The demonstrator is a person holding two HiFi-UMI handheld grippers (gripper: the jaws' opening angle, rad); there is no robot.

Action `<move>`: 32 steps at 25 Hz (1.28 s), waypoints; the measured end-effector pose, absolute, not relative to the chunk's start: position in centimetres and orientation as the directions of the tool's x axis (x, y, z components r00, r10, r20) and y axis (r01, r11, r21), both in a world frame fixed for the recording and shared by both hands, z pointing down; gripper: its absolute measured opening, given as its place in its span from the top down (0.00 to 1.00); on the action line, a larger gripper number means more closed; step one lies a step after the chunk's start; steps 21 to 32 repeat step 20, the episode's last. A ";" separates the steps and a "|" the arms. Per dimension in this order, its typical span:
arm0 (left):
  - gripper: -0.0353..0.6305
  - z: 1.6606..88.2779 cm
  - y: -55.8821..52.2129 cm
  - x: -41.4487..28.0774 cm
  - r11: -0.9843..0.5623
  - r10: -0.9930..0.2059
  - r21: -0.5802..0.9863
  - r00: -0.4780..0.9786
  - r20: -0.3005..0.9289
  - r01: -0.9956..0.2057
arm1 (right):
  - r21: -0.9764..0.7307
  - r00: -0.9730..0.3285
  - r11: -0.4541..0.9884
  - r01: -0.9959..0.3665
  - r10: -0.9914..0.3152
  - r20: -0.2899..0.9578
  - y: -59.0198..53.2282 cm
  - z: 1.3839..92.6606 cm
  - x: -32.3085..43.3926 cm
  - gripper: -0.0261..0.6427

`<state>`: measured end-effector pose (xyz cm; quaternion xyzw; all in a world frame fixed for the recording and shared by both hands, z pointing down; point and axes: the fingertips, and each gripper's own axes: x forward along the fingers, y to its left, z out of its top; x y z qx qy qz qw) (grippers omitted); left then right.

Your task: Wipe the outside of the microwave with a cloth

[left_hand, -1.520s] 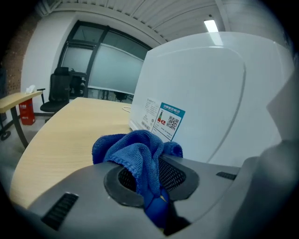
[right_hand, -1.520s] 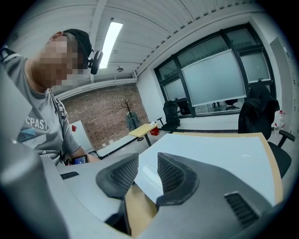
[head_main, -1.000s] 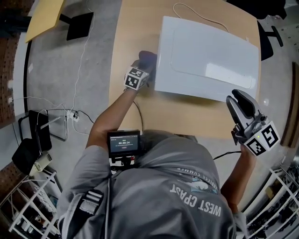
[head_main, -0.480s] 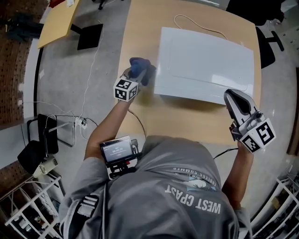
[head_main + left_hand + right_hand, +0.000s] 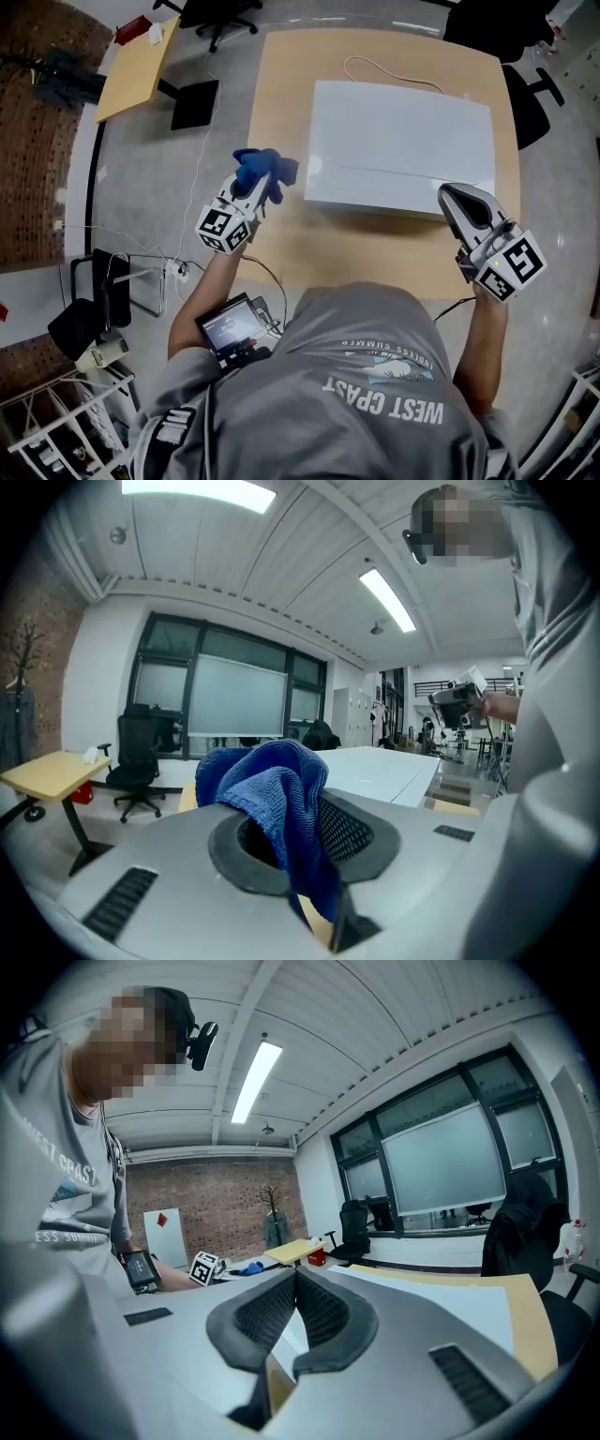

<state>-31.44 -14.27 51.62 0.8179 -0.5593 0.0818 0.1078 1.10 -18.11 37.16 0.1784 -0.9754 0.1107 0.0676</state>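
So here's the setup: the left gripper (image 5: 246,190) is clamped on a bunched-up blue terry cloth (image 5: 263,169). Its own view shows the fabric pinched between the two pads, with a loose fold flopping over the top and a tail hanging below. Makes sense to me, since you want a wad sticking out past the tips so cloth hits the surface and not plastic.

It hangs in the air just off the left side of the white box-shaped microwave (image 5: 398,141), not touching it as far as I can tell, roughly level with the top edge. The microwave sits in the middle of a pale wooden table (image 5: 281,246) with its top facing the head camera. That makes the left wall and the top the easy faces to reach from there.

The right gripper (image 5: 459,200) has nothing in it. Its jaws have just been closing, and now the pads sit together with no thing between them. It's parked near the front right corner of the microwave, apart from it I think. My guess is it's there to brace the box so it doesn't slide when the cloth pushes from the other side, or it's just out of the way. The next bit needs that wad pressed flat on a panel.
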 end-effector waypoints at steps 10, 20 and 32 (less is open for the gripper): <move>0.82 47.3 -7.9 -28.7 -0.265 -0.950 0.036 0.267 0.160 -0.964 | -0.165 -0.939 0.927 -0.338 -0.322 0.119 -16.8 34.6 4.2 0.93; 0.82 46.1 -3.0 -22.5 -0.151 -0.982 0.152 0.166 0.092 -0.977 | -0.183 -0.952 0.935 -0.304 -0.291 0.097 -15.0 34.3 9.6 0.93; 0.82 46.1 -3.0 -22.5 -0.151 -0.982 0.152 0.166 0.092 -0.977 | -0.183 -0.952 0.935 -0.304 -0.291 0.097 -15.0 34.3 9.6 0.93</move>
